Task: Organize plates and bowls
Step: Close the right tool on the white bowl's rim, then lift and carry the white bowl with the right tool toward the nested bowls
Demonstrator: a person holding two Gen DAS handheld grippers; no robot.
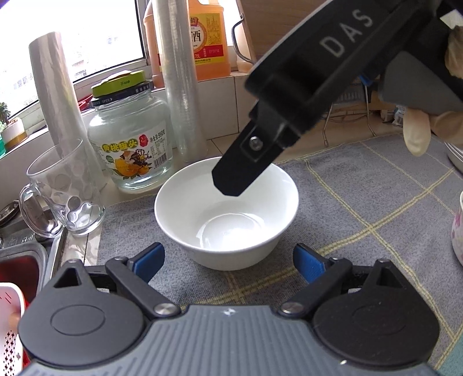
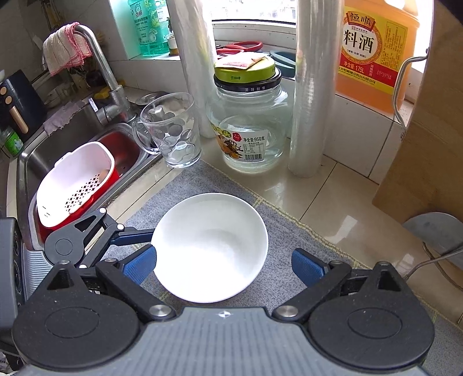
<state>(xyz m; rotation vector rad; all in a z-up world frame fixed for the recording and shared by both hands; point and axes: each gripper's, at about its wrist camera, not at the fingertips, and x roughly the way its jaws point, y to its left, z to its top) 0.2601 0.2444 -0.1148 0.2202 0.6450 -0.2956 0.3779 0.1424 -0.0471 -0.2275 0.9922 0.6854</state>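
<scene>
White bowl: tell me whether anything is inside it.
No, in the right wrist view the white bowl shows only its bare glossy inside.

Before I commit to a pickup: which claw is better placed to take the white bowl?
Probably the right claw: it hangs open above the white bowl, one finger over the rim. The left claw is open too, but short of the bowl.

Daylight pours through a kitchen window [image 2: 251,17] onto a tiled sill [image 2: 361,115] where an orange cooking-wine jug [image 2: 376,49] stands. Below the sill, a glossy beige tiled worktop [image 2: 332,202] carries a grey checked mat [image 1: 361,208]. Left of the mat, a stainless steel sink [image 2: 55,150] sits under a metal tap [image 2: 101,66] draped with a cloth [image 2: 65,49]. A wooden board [image 2: 428,150] leans right of the jug.
</scene>
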